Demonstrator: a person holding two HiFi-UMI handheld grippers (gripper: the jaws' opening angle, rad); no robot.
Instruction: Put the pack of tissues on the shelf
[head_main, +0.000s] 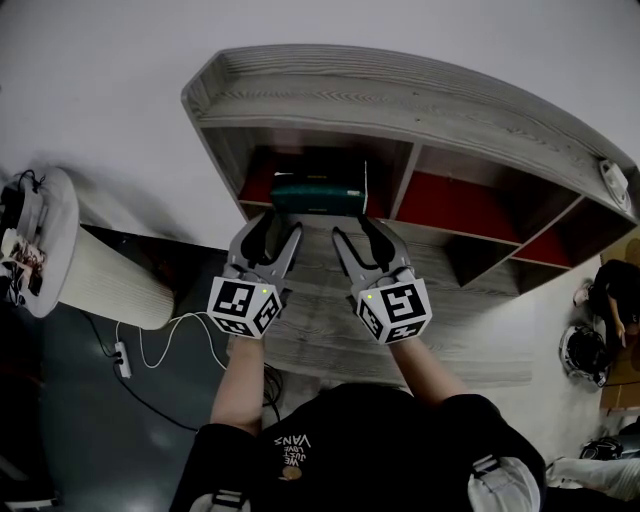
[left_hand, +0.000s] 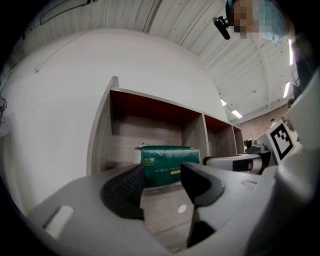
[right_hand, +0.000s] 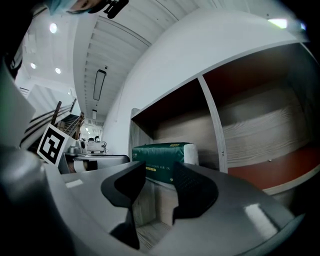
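Note:
The green pack of tissues (head_main: 318, 196) lies inside the leftmost compartment of the grey wooden shelf (head_main: 400, 100), near its front edge. My left gripper (head_main: 272, 228) and right gripper (head_main: 358, 232) hover side by side just in front of the pack, apart from it. In the left gripper view the pack (left_hand: 167, 162) shows beyond the open jaws of the left gripper (left_hand: 162, 182), nothing between them. From the right gripper view the pack (right_hand: 162, 160) also sits past the right gripper (right_hand: 159, 182), whose jaws stand apart and empty.
A vertical divider (head_main: 400, 185) separates the pack's compartment from red-backed ones to the right (head_main: 455, 205). The shelf's wooden ledge (head_main: 330, 320) runs under both grippers. A white cylinder (head_main: 100, 280) stands at left, a power strip (head_main: 122, 358) on the floor, a person (head_main: 610, 295) at far right.

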